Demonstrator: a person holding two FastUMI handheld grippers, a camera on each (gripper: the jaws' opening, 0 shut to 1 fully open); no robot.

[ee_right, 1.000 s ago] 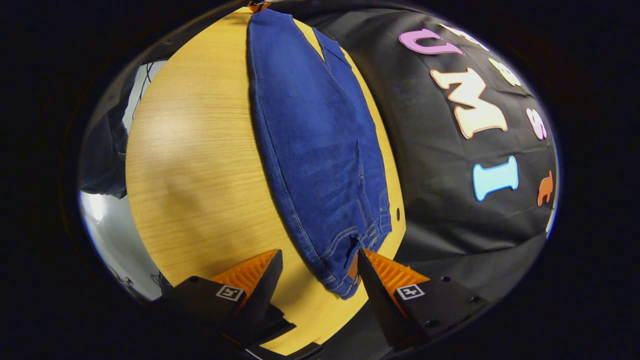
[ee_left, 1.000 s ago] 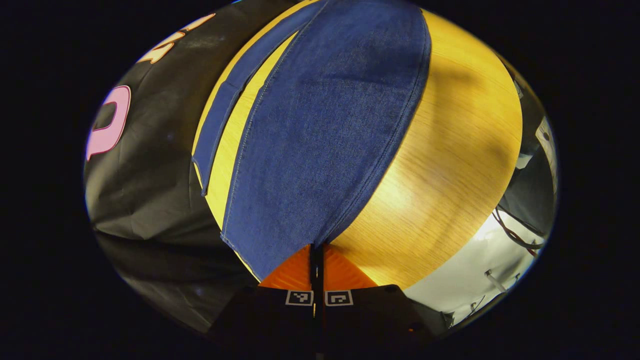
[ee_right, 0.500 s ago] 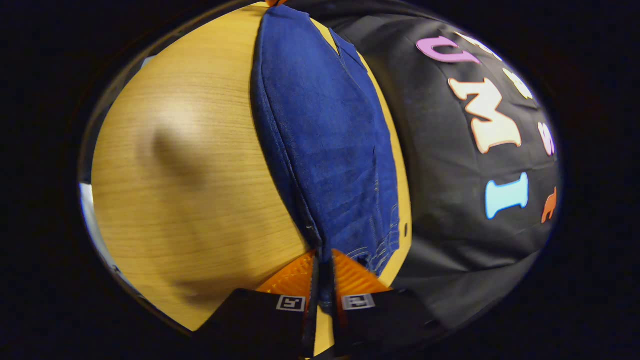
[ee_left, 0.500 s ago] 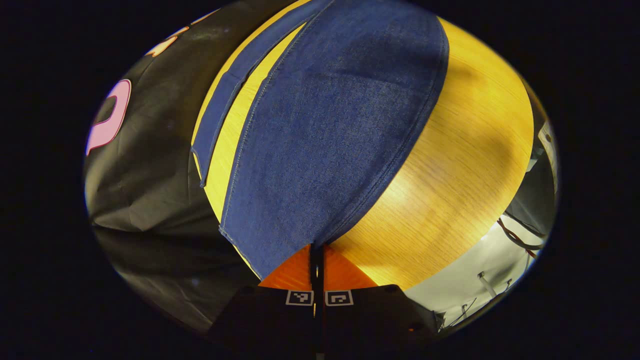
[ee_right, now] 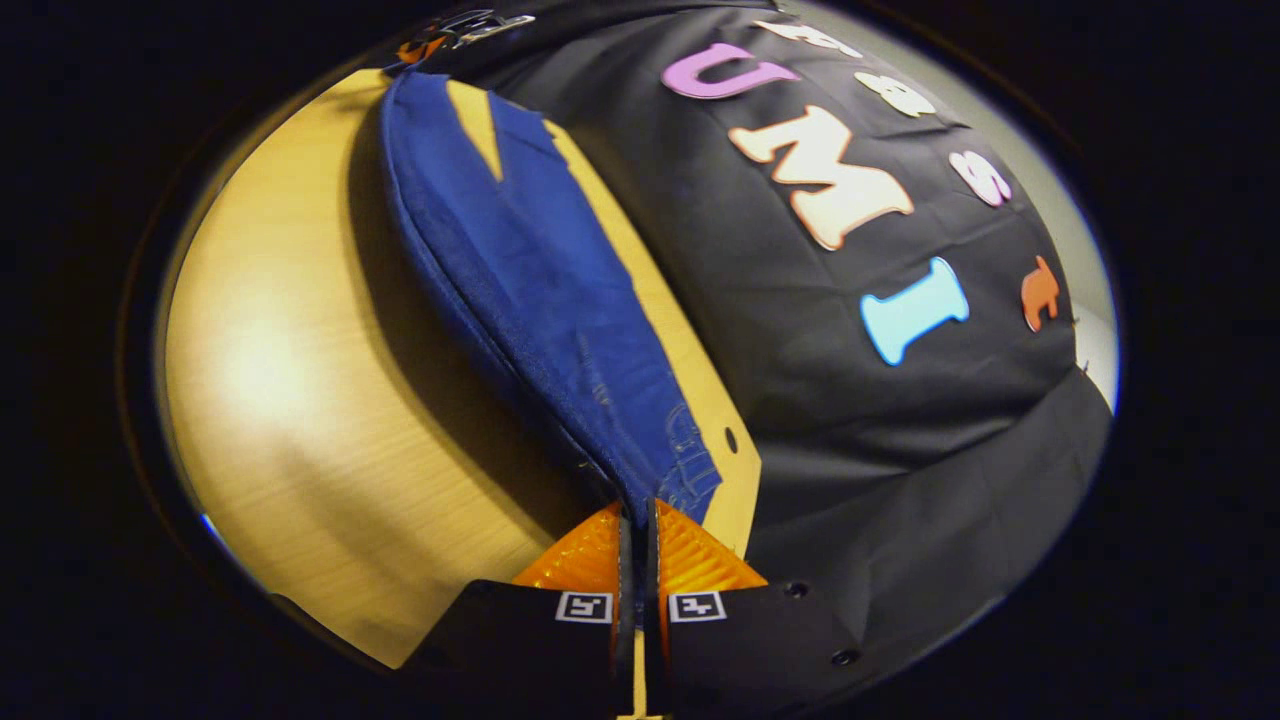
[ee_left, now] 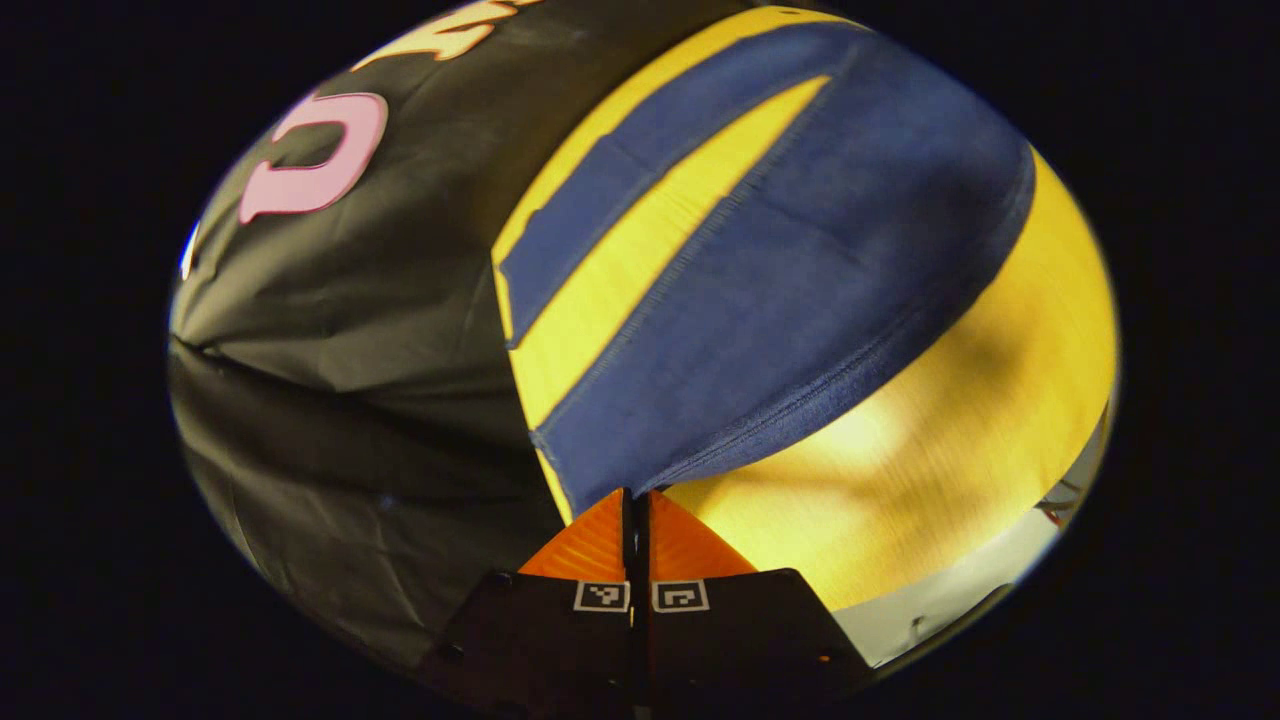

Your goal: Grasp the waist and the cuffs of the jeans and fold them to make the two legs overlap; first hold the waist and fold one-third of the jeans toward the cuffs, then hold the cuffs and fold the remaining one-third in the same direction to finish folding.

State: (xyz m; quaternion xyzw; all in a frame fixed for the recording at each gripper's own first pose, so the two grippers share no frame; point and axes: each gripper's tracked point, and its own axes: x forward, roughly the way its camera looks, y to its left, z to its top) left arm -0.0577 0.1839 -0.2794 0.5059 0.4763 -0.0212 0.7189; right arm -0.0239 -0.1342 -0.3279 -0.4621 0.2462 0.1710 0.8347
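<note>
Right gripper (ee_right: 637,520), open astride the waist a second ago, is now clamped on the waist of the jeans (ee_right: 520,270); left gripper (ee_left: 636,508) remains clamped on the near leg's cuff. Both ends have lifted, and the near leg hangs above the wooden tabletop (ee_right: 290,400), the other leg flat along its wall-side edge. Judgement: the leg-overlap fold is under way, thirds not yet begun

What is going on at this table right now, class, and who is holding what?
A person is folding blue jeans on a wooden table with two handheld grippers. The right gripper is shut on the waist end, and the left gripper is shut on a cuff. The near leg is lifted along its edge; the other leg lies flat, not yet overlapped.
</note>
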